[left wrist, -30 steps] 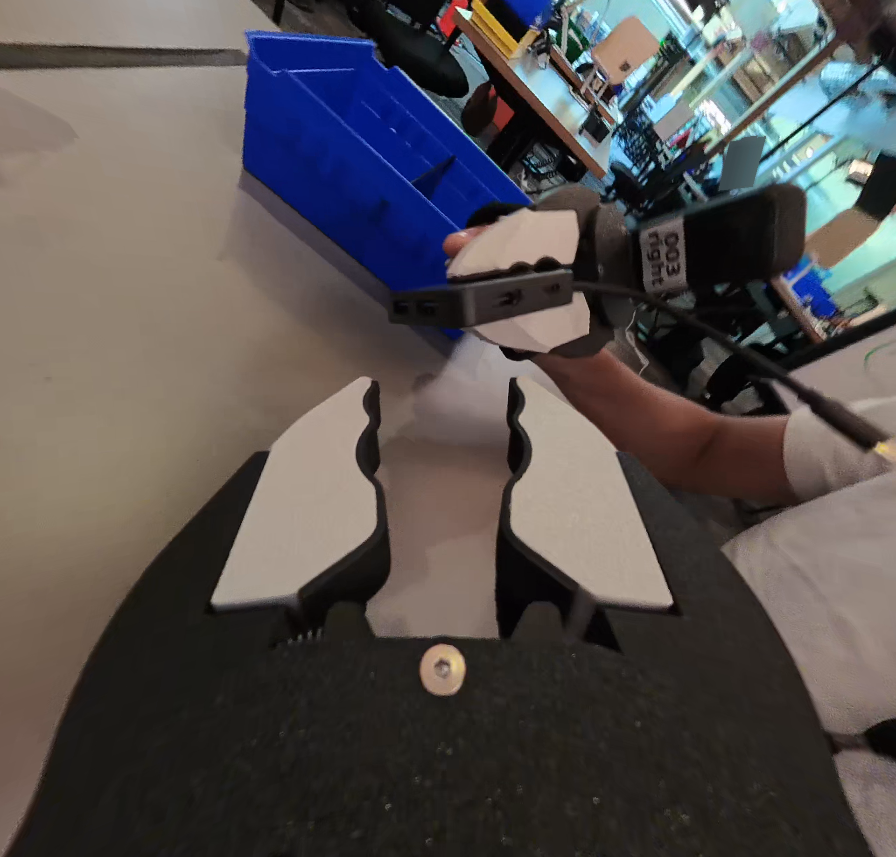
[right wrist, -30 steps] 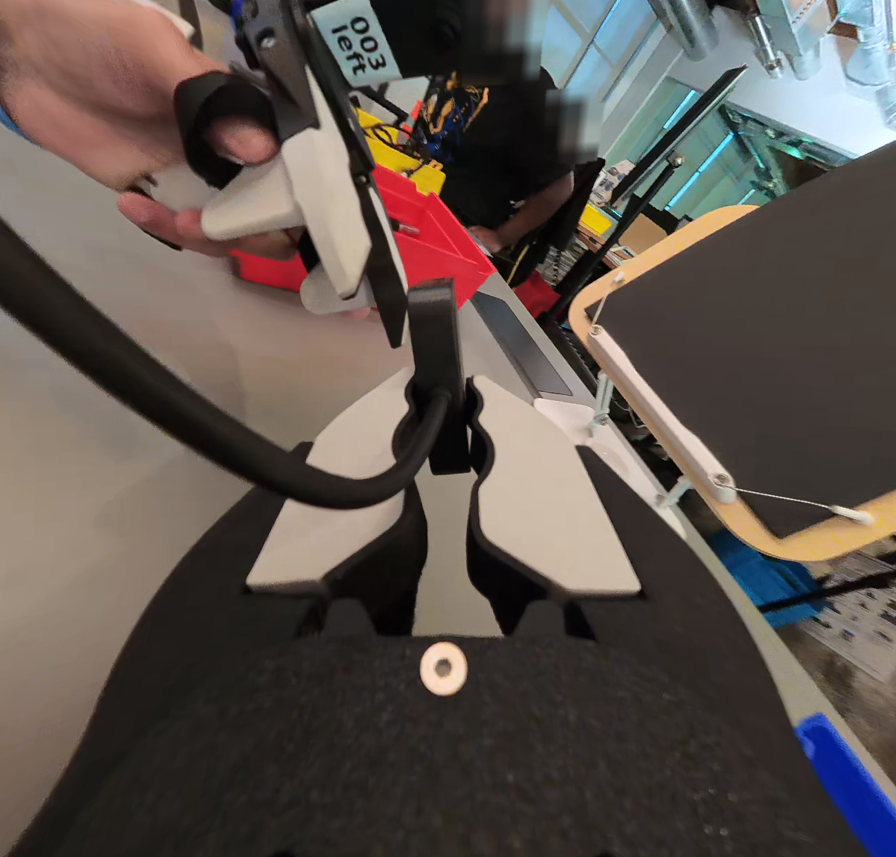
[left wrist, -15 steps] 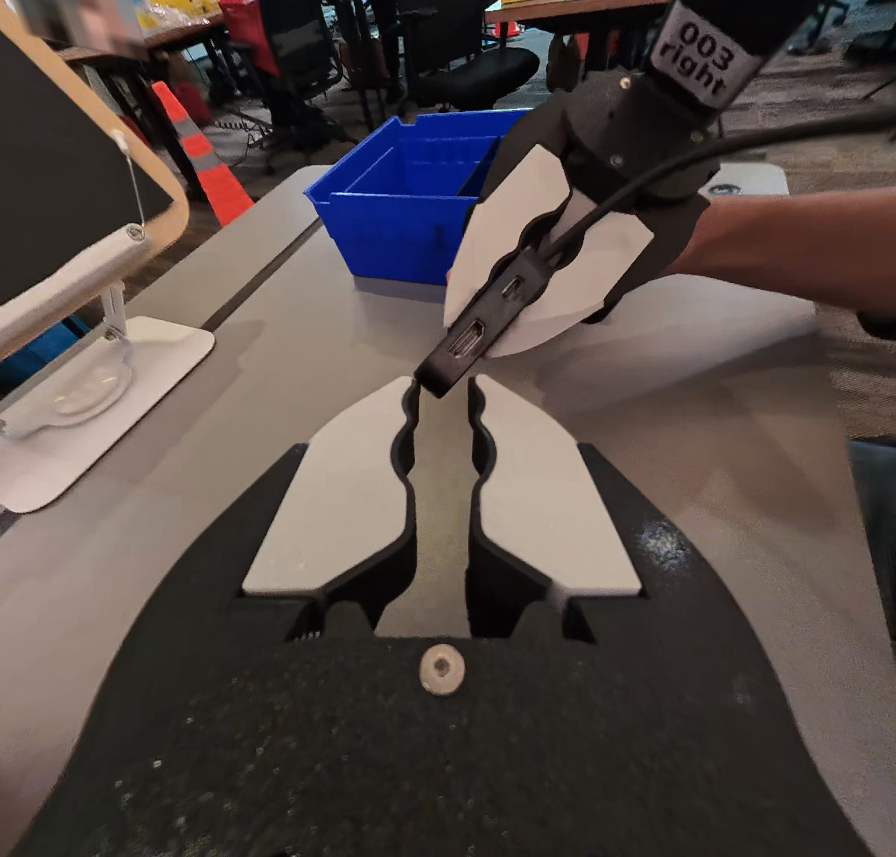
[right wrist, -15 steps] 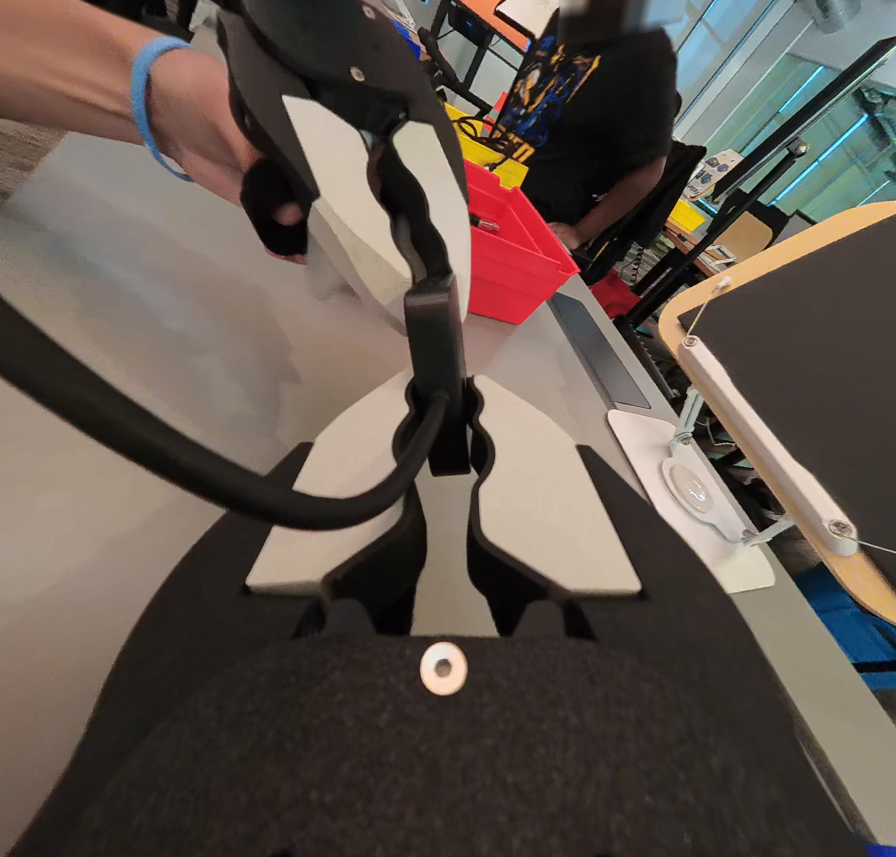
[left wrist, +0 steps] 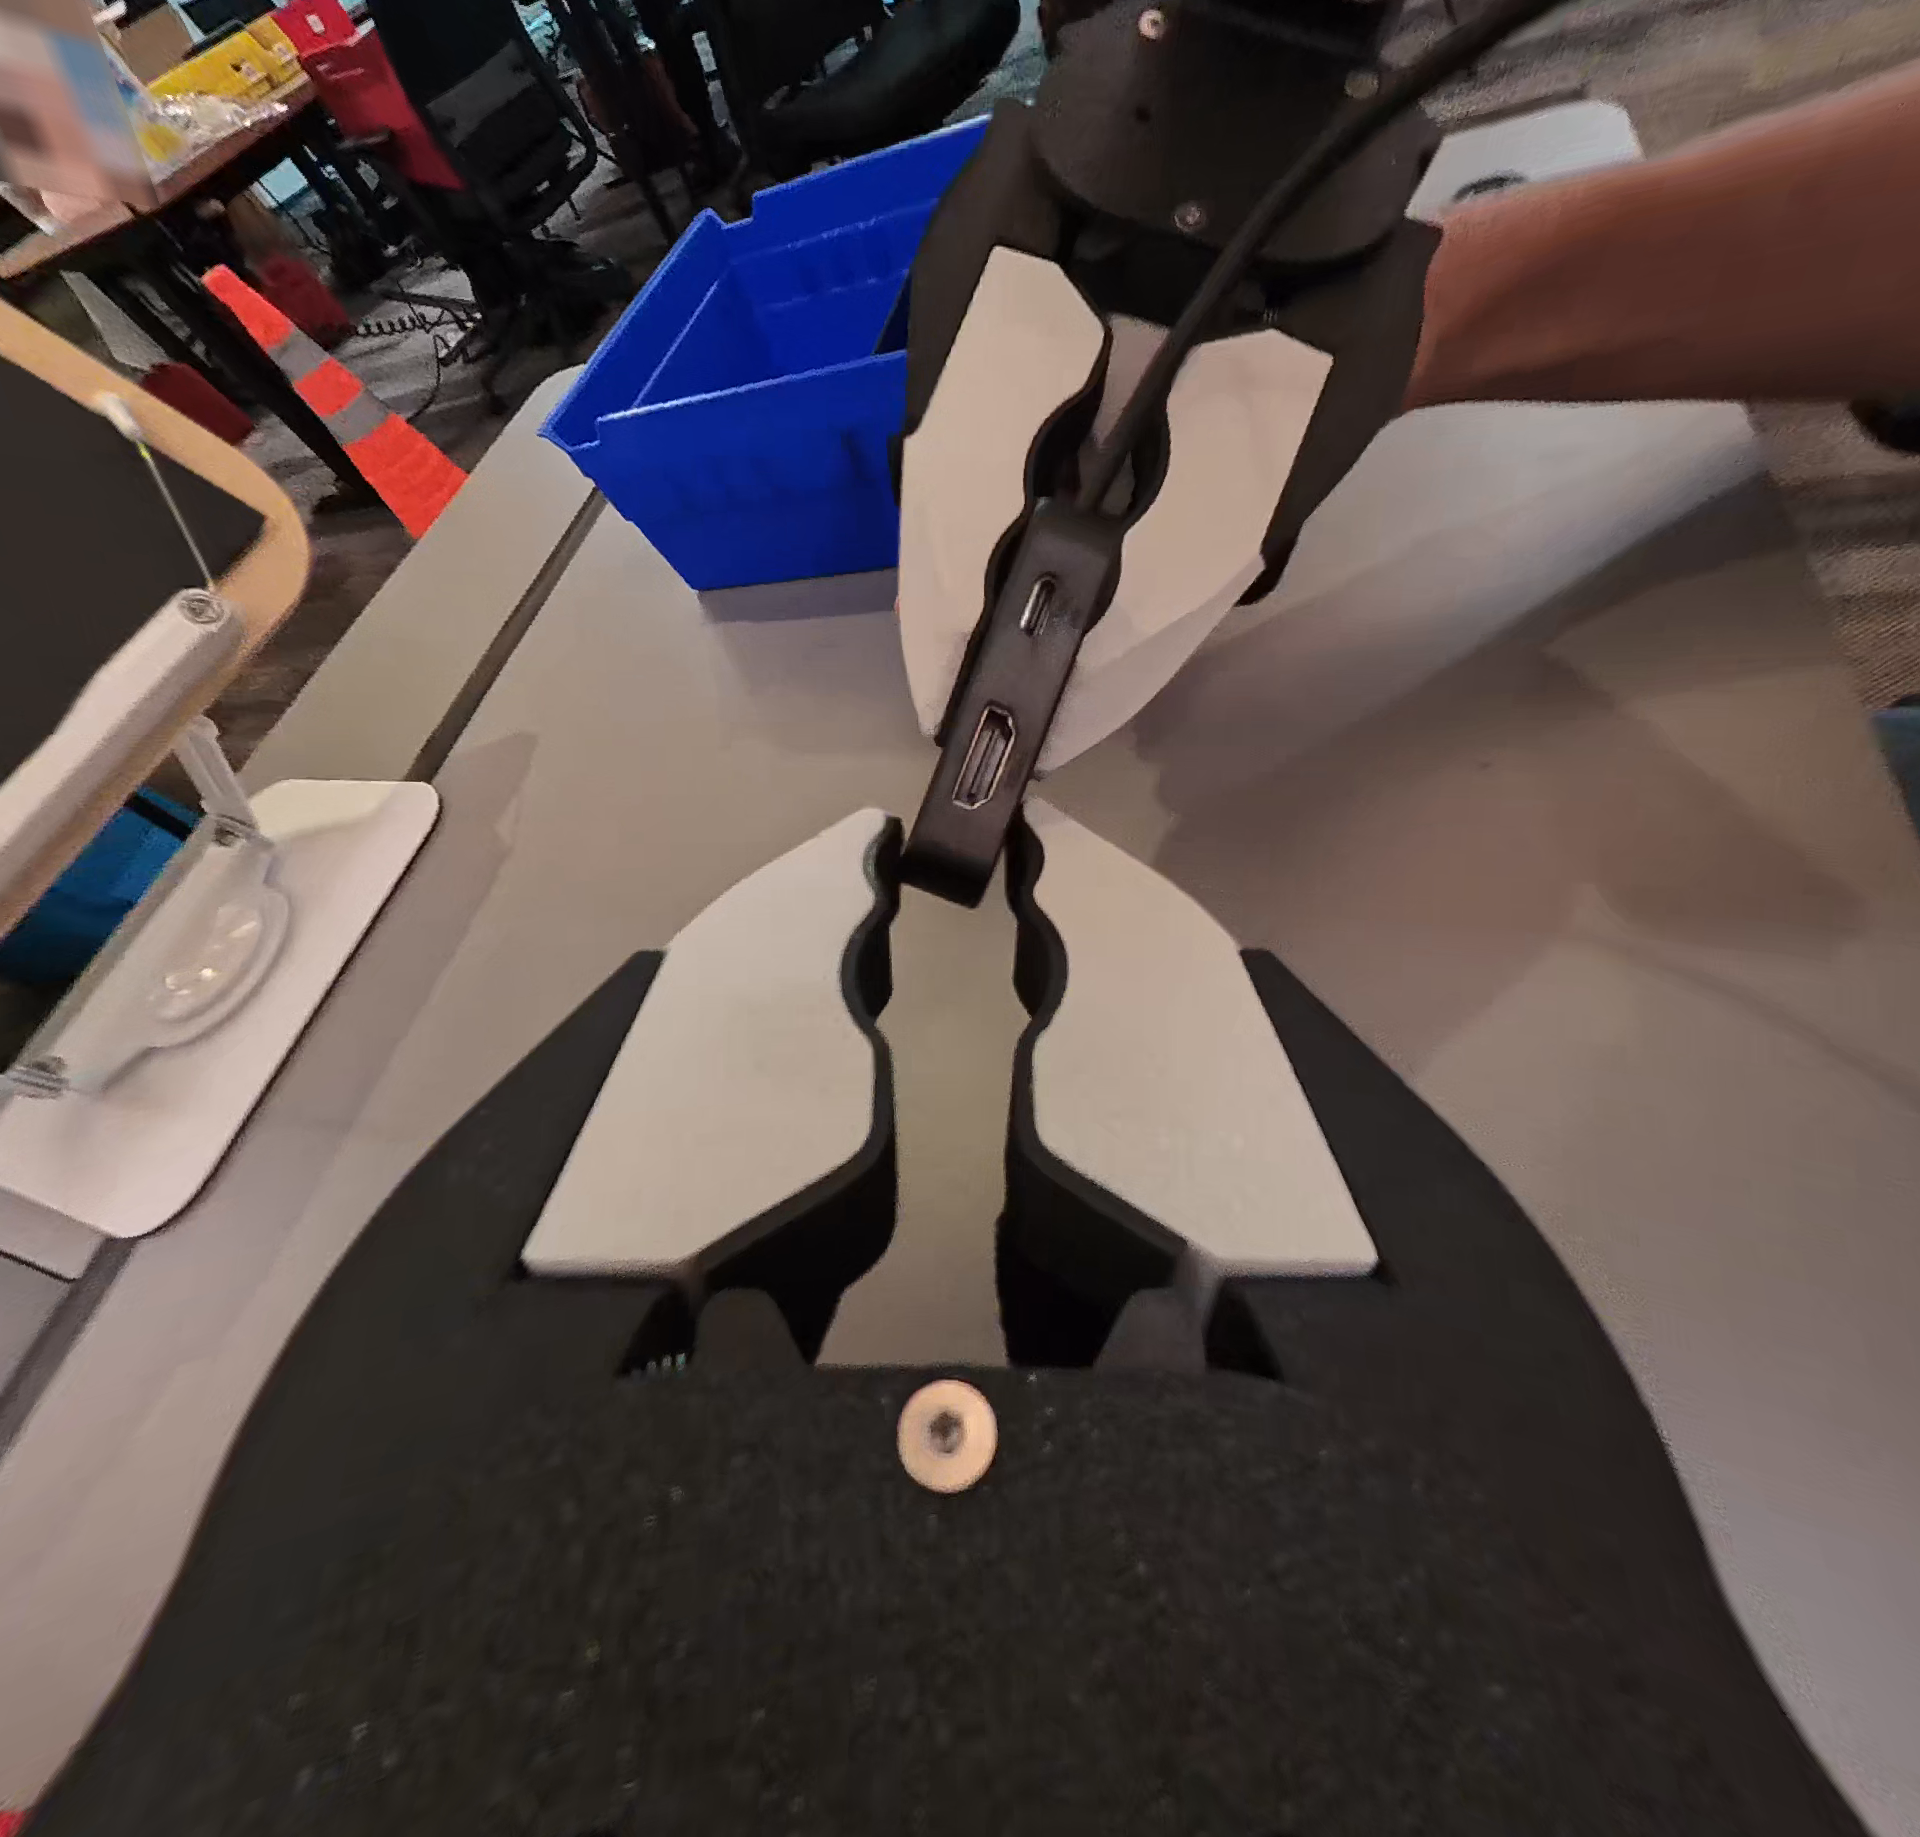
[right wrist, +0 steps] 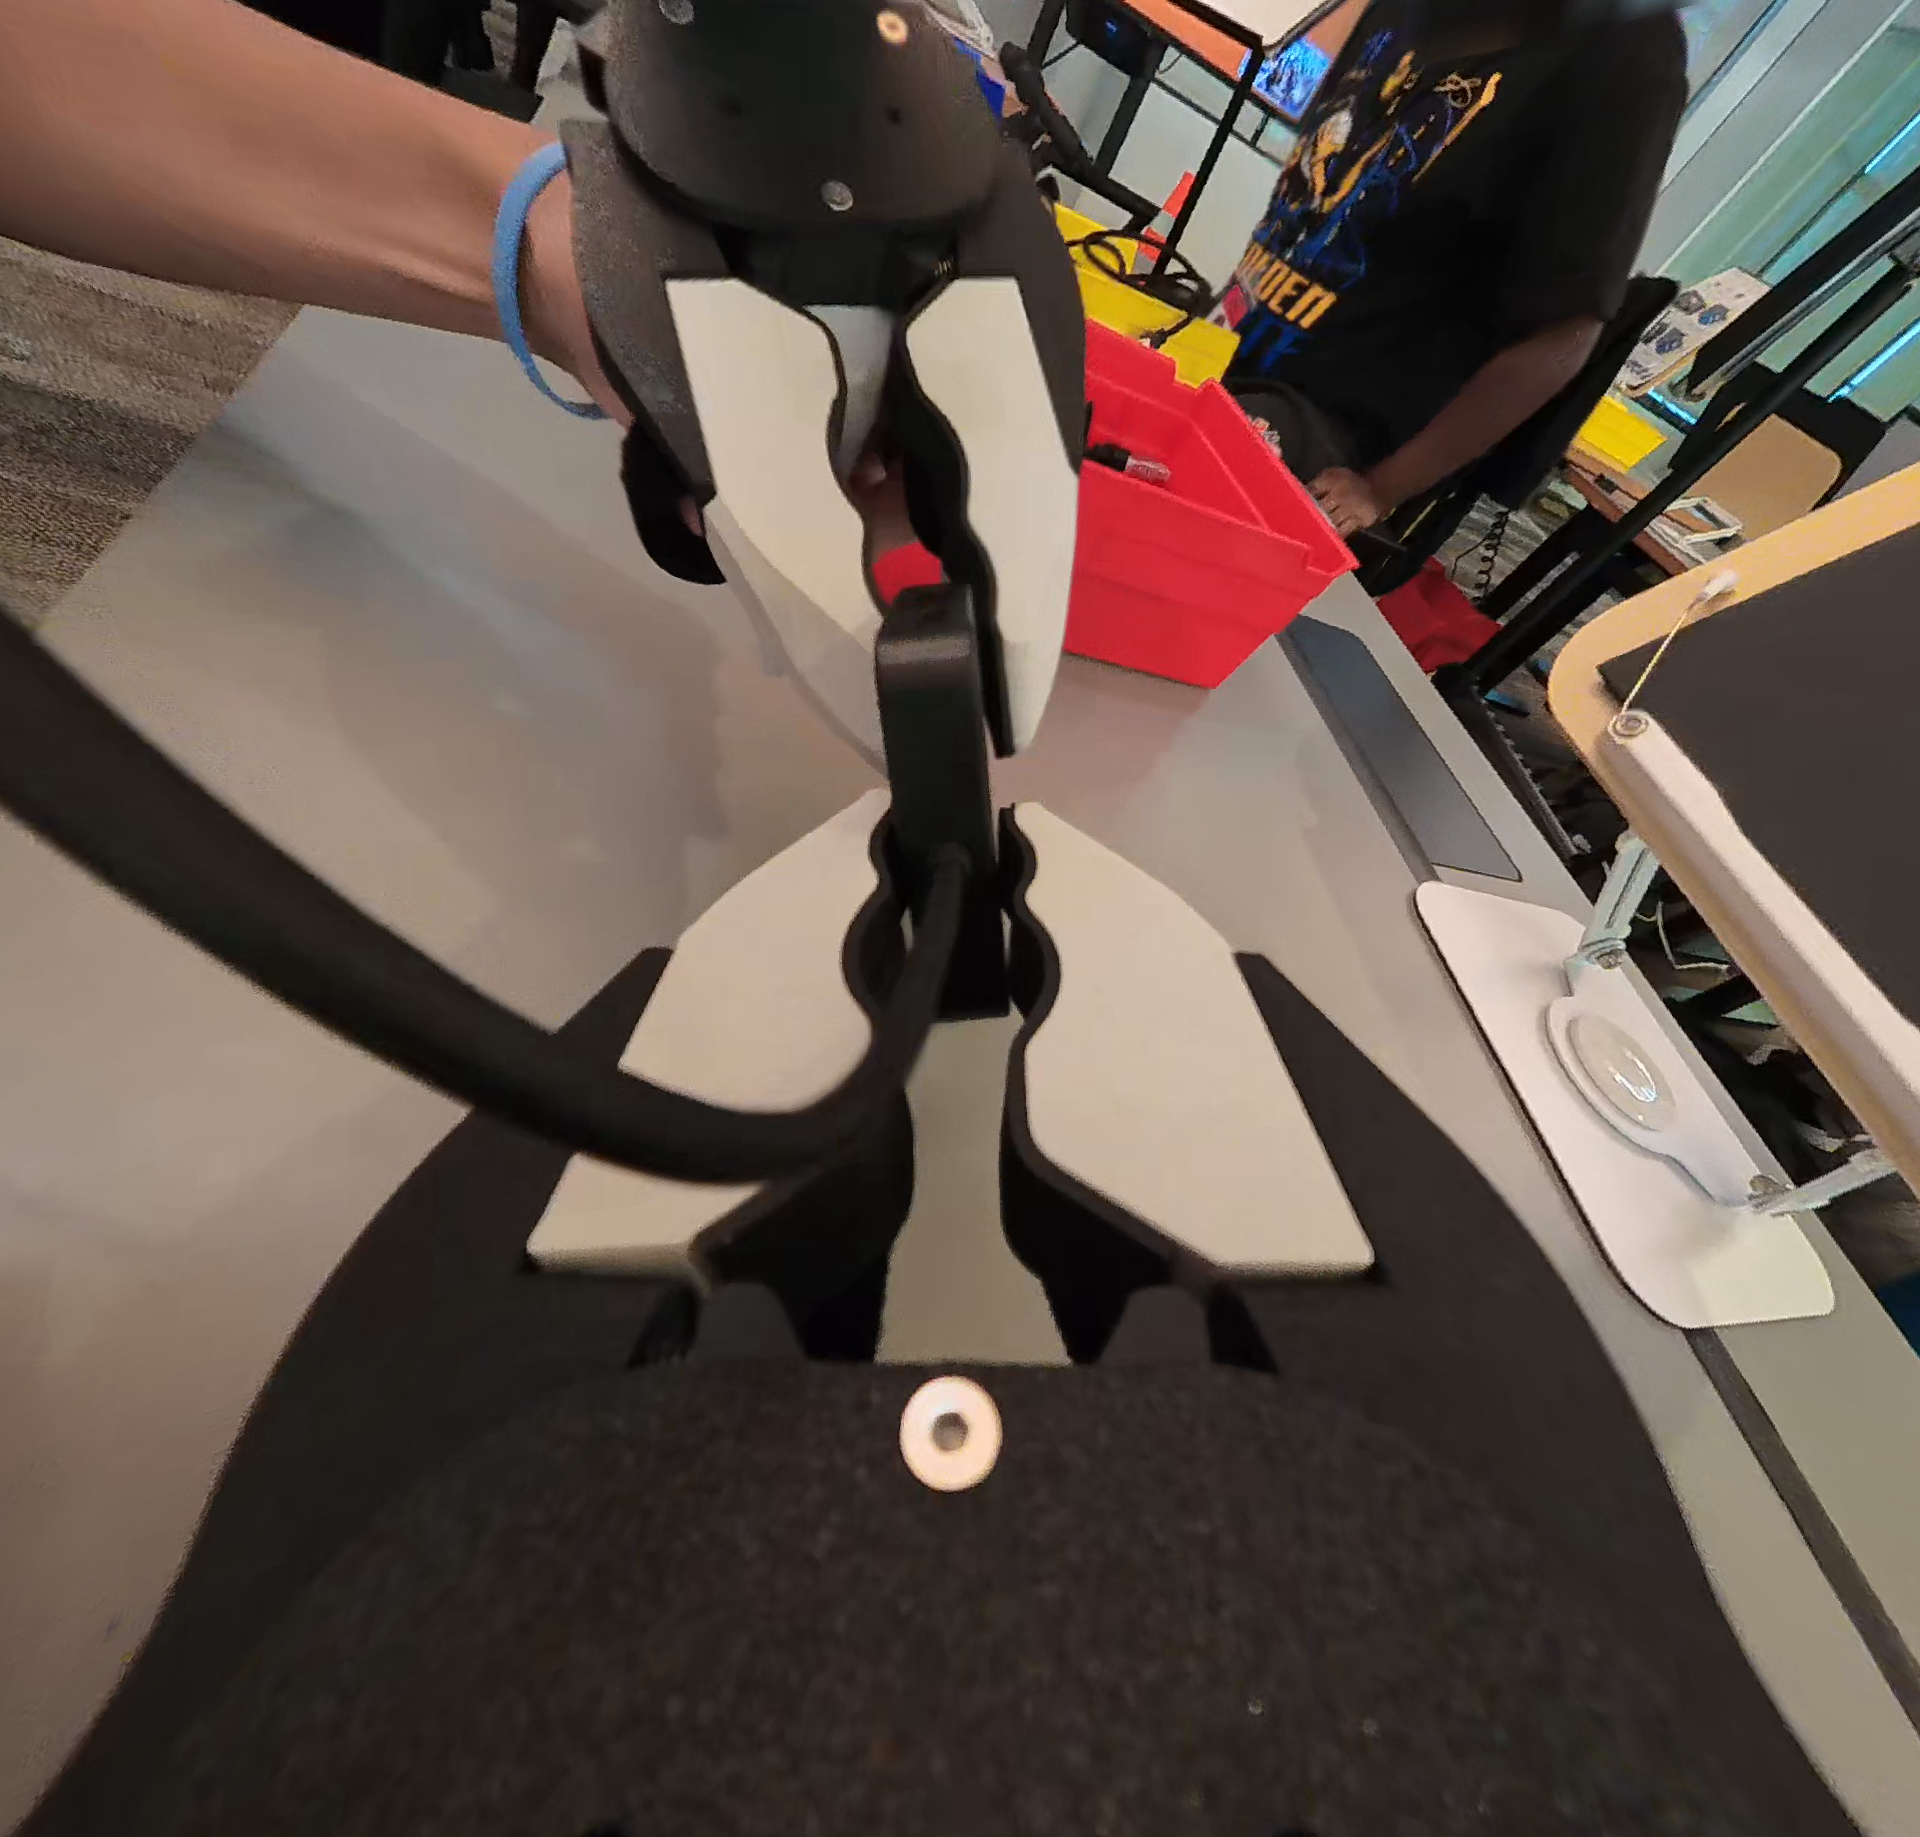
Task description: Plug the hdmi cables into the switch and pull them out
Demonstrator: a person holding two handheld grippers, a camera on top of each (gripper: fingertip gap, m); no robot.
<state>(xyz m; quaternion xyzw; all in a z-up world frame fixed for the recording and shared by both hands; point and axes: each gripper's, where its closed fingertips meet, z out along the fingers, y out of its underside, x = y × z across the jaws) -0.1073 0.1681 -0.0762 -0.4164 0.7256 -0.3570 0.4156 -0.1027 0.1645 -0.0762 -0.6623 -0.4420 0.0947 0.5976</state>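
1. Across the grey table (left wrist: 1558,1008), a white stand base (left wrist: 208,1008) is seen at one edge, carrying a tilted board with a pale wooden rim (right wrist: 1766,582).
2. Two bins are set on the table: a blue bin (left wrist: 769,457), in which nothing can be made out from the left wrist view, and a red bin (right wrist: 1174,551), in which a small dark item is seen that cannot be identified.
3. Beyond the red bin a person in a dark printed shirt (right wrist: 1455,229) is seated; an orange cone (left wrist: 343,405) is visible on the floor past the table.
4. The right gripper (right wrist: 951,831) is closed on the rear of the black switch (left wrist: 1013,707), where its attached cable (right wrist: 364,977) leaves and loops away to the side.
5. The left gripper (left wrist: 951,842) is held partly open, with the switch's free end between its fingertips; whether the pads are touching it cannot be told, and no grip is judged to be made yet.
6. The switch is held in the air between the two grippers, above the table, with an empty HDMI port (left wrist: 982,757) and a smaller port (left wrist: 1039,603) on its side.
7. No HDMI cable is seen plugged in or held, so plugging and pulling out are judged not to have started; a handover of the switch appears to be in hand.
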